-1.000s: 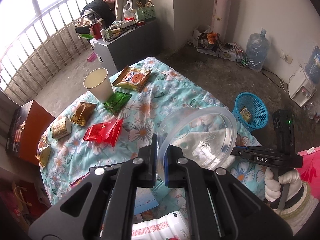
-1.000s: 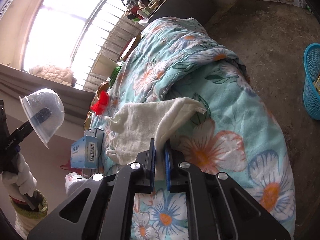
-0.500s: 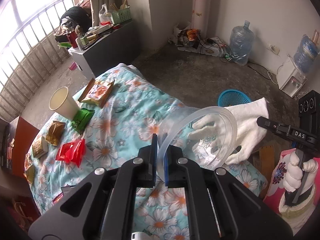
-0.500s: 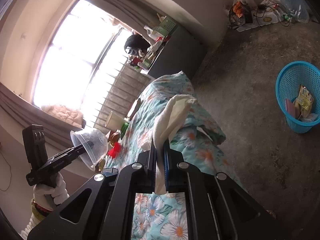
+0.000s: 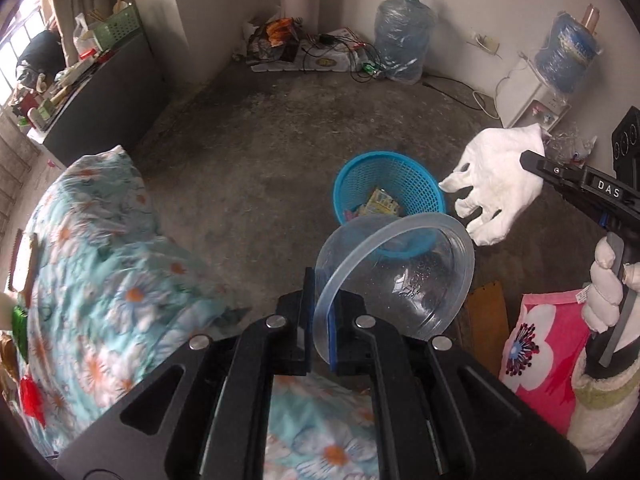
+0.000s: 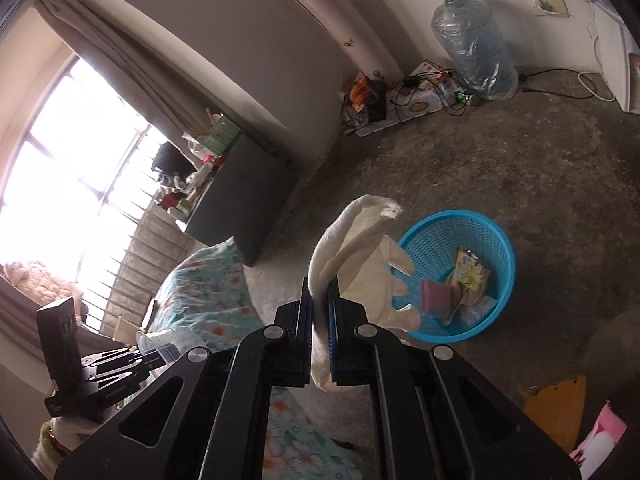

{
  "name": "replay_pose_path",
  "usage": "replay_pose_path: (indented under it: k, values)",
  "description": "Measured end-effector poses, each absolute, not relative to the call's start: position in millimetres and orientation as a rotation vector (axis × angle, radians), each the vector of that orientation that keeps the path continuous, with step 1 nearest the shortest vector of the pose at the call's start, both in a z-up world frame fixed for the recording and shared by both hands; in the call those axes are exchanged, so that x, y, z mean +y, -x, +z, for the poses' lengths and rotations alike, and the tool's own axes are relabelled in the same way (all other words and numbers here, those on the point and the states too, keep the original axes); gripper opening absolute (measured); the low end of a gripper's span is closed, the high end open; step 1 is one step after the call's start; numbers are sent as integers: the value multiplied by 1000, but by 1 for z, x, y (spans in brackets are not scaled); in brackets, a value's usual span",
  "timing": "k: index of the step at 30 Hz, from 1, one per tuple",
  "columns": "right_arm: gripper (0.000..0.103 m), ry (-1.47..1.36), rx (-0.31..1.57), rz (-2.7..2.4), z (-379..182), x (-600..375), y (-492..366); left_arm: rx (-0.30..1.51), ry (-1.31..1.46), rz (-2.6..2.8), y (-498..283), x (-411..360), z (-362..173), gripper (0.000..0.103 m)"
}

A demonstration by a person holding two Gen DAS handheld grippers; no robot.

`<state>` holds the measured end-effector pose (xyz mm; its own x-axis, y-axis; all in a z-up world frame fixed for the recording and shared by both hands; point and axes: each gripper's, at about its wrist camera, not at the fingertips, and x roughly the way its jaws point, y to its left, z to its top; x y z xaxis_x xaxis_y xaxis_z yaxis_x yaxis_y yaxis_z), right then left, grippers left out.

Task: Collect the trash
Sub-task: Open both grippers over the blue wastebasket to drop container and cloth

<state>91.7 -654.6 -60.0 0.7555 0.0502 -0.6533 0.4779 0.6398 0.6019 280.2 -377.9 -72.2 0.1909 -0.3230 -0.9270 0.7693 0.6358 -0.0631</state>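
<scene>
Clear plastic, a bowl [image 5: 394,276], is pinched by its rim between the closed fingers of the left gripper [image 5: 320,320]; the bowl is tilted on its side, its mouth turned left in the left wrist view. Through and beyond it stands a blue basket [image 5: 390,188] on the concrete floor [image 5: 260,168], with a few wrappers [image 5: 382,204] lying inside.

The right gripper [image 6: 319,320] has its fingers clamped on a white glove [image 6: 360,256], which hangs in the air with its fingers spread. In the right wrist view the glove overlaps the near rim of the basket [image 6: 484,236] (whether it is directly above the opening, I cannot tell). In the left wrist view the same glove [image 5: 496,184] shows just right of the basket, held up by the right gripper [image 5: 538,162], and a white-gloved hand [image 5: 606,284] grips that tool's handle.

At the left lies a floral blue cloth [image 5: 100,264], blurred, with a red wrapper [image 5: 30,400] at its far left edge. A large water bottle [image 5: 406,40] stands by the far wall, near a tangle of cables [image 5: 332,52]. A pink floral bag [image 5: 548,356] sits at the lower right.
</scene>
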Motion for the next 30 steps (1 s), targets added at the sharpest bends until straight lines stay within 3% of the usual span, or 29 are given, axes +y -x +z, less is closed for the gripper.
replay_pose_path:
  k: [10, 14, 15, 16, 17, 18, 24, 30]
  values:
    - [7, -754, 895, -400, -149, -712, -156, 1289, -563, -847, -283, -514, -191, 4]
    - [12, -737, 976, -438, -184, -737, -181, 1300, -567, -851, -288, -549, -226, 5]
    - [19, -736, 994, -447, -191, -741, -186, 1301, -554, -859, -290, -554, -232, 16]
    - [26, -735, 1015, -452, -199, -745, -191, 1295, -550, -863, -291, -558, -237, 38]
    - [39, -734, 1027, -459, -205, -747, -194, 1282, -551, -849, -291, -561, -240, 48]
    - [40, -733, 1029, -457, -208, -747, -195, 1267, -541, -836, -290, -562, -241, 55]
    - [42, -791, 969, -453, -206, -734, -178, 1258, -503, -845, -291, -549, -222, 55]
    - [43, -808, 859, -443, -171, -696, -142, 1196, -468, -898, -284, -507, -159, 55]
